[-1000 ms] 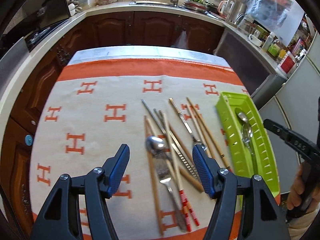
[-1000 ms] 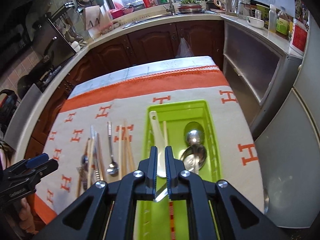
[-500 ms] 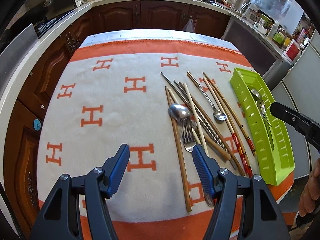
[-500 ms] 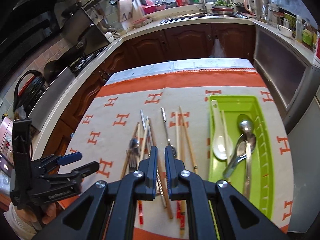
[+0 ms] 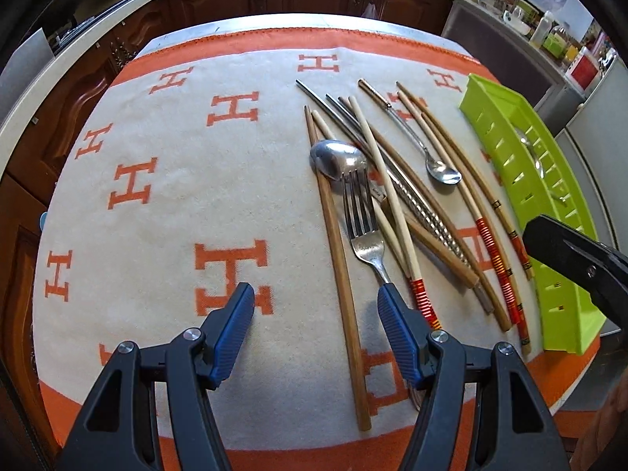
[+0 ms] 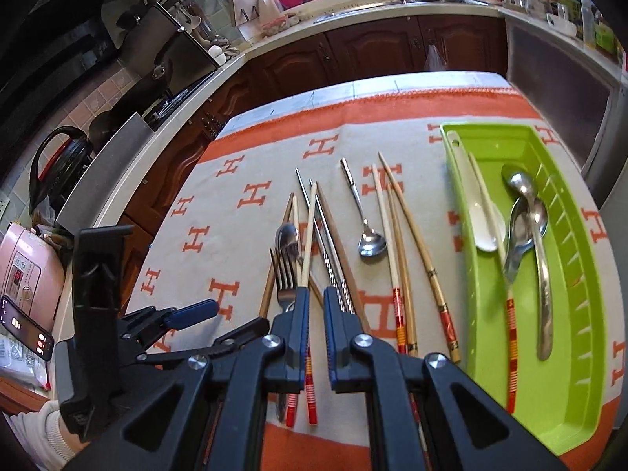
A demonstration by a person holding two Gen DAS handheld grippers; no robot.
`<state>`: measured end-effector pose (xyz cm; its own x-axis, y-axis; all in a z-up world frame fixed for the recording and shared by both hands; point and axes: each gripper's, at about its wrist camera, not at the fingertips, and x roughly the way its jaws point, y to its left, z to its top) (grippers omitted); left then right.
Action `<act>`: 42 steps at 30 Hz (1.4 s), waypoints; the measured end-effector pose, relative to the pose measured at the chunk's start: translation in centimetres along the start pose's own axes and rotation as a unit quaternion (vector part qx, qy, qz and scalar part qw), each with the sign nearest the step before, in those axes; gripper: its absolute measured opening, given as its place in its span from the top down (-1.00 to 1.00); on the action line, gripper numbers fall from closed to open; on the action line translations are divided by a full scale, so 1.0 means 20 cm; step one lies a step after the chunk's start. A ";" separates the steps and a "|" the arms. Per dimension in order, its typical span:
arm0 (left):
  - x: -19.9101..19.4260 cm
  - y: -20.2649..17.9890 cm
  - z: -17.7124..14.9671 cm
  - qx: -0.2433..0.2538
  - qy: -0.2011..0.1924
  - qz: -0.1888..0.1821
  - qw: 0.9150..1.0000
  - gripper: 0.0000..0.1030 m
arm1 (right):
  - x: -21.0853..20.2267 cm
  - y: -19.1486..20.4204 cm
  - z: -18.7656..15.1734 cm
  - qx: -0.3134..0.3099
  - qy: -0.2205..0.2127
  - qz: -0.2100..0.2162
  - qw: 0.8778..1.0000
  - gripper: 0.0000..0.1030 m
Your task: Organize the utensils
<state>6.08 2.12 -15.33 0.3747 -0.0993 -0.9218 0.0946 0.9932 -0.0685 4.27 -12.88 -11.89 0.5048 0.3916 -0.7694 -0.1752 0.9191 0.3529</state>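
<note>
A pile of loose utensils lies on the H-patterned cloth: a fork (image 5: 359,212) with its tines on a large spoon (image 5: 337,159), a teaspoon (image 5: 443,170), twisted metal chopsticks (image 5: 424,216) and several wooden chopsticks. My left gripper (image 5: 314,298) hangs open low over the cloth. A brown chopstick (image 5: 341,274) runs between its pads, and the fork's handle ends at the right pad. My right gripper (image 6: 316,298) is shut and empty above the pile's near end. The green tray (image 6: 569,314) on the right holds a white spoon (image 6: 486,223), metal spoons (image 6: 526,219) and one chopstick.
The orange-bordered cloth (image 5: 157,216) covers a table whose near edge is just below both grippers. Dark wooden cabinets and a counter ring the table. A pink cooker (image 6: 27,278) and a phone (image 6: 27,333) sit at the left. A grey appliance stands beyond the tray.
My left gripper has sunk toward the cloth and now sits by the fork's handle. My right gripper has swung left from above the tray to above the pile. Neither pair of jaws moved.
</note>
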 end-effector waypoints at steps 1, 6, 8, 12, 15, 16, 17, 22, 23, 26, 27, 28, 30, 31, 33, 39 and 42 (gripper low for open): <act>0.01 -0.01 0.00 0.003 0.001 0.004 1.000 -0.23 | 0.00 0.00 -0.01 0.000 0.000 0.000 1.000 0.86; 0.05 -0.04 0.02 0.022 -0.010 0.033 0.999 -0.18 | 0.02 0.00 -0.01 -0.003 0.002 0.009 1.000 0.86; 0.05 -0.05 0.02 0.023 -0.014 0.029 0.999 -0.06 | 0.03 0.01 -0.02 -0.008 0.004 0.009 1.000 0.86; 0.04 -0.03 0.03 0.023 -0.023 0.029 0.999 0.49 | 0.06 0.02 -0.02 -0.011 0.015 0.013 1.000 0.85; 0.04 0.01 0.03 0.017 -0.026 0.028 0.999 0.82 | 0.10 0.03 -0.02 -0.012 0.026 0.015 0.999 0.86; 0.03 0.03 0.03 0.012 -0.028 0.025 0.999 0.88 | 0.11 0.03 -0.02 -0.012 0.029 0.016 0.999 0.86; 0.03 0.05 0.03 0.006 -0.028 0.019 0.999 0.90 | 0.13 0.04 -0.02 -0.013 0.033 0.017 0.999 0.86; 0.02 0.12 0.01 -0.021 -0.034 0.001 0.999 0.92 | 0.20 0.08 -0.02 -0.020 0.052 0.017 0.998 0.86; 0.01 0.13 0.00 -0.024 -0.035 -0.002 0.999 0.92 | 0.22 0.08 -0.02 -0.023 0.056 0.014 0.998 0.85; 0.01 0.17 -0.01 -0.035 -0.036 -0.006 0.999 0.92 | 0.27 0.11 -0.02 -0.029 0.064 0.003 0.997 0.85; 0.01 0.18 -0.02 -0.039 -0.037 -0.006 0.999 0.92 | 0.29 0.11 -0.02 -0.031 0.068 -0.002 0.997 0.85; 0.00 0.19 -0.02 -0.042 -0.037 -0.005 0.998 0.92 | 0.30 0.12 -0.02 -0.031 0.070 -0.007 0.997 0.85; 0.00 0.21 -0.02 -0.044 -0.037 -0.006 0.998 0.92 | 0.33 0.12 -0.02 -0.030 0.074 -0.014 0.997 0.85; 0.00 0.22 -0.03 -0.046 -0.038 -0.006 0.998 0.92 | 0.34 0.12 -0.02 -0.028 0.075 -0.016 0.997 0.85; 0.00 0.23 -0.03 -0.048 -0.039 -0.007 0.998 0.92 | 0.37 0.12 -0.02 -0.026 0.078 -0.025 0.996 0.85; 0.00 0.25 -0.03 -0.051 -0.042 -0.010 0.998 0.92 | 0.42 0.14 0.00 -0.020 0.076 -0.038 0.996 0.84; 0.00 0.26 -0.03 -0.053 -0.043 -0.010 0.998 0.92 | 0.42 0.14 0.00 -0.017 0.072 -0.038 0.997 0.85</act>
<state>5.97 7.32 -15.93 0.4524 -0.1202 -0.8837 0.0069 0.9913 -0.1314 7.98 -6.96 -17.39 0.3908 0.3208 -0.8628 -0.1709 0.9463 0.2745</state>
